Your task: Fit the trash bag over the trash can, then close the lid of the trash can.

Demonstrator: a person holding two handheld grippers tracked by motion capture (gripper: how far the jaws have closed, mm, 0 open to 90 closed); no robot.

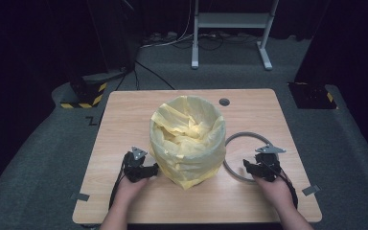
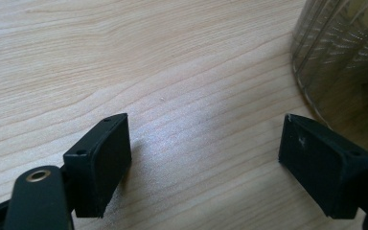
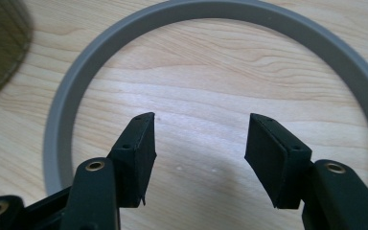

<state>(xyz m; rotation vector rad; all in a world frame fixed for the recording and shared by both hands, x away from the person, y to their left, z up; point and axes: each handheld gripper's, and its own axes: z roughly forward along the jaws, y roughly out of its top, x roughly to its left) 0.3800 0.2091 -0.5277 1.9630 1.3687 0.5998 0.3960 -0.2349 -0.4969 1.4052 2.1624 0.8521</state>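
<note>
A round bin lined with a yellow bag (image 1: 188, 139) stands in the middle of the wooden table (image 1: 124, 110). A grey ring (image 1: 247, 134) lies flat on the table just right of it. My left gripper (image 1: 153, 168) sits low by the bin's left base, its jaws open with only bare wood between them (image 2: 206, 143); the bin's ribbed wall (image 2: 345, 57) is off to the right. My right gripper (image 1: 250, 166) hovers over the near part of the ring, open and holding nothing (image 3: 199, 143). The ring (image 3: 211, 12) curves around ahead of its jaws.
A cable hole (image 1: 224, 101) is in the table's far edge behind the bin. Tape strips mark the near corners (image 1: 80, 196) (image 1: 311, 190). A white stand (image 1: 230, 21) and cables are on the floor beyond the table.
</note>
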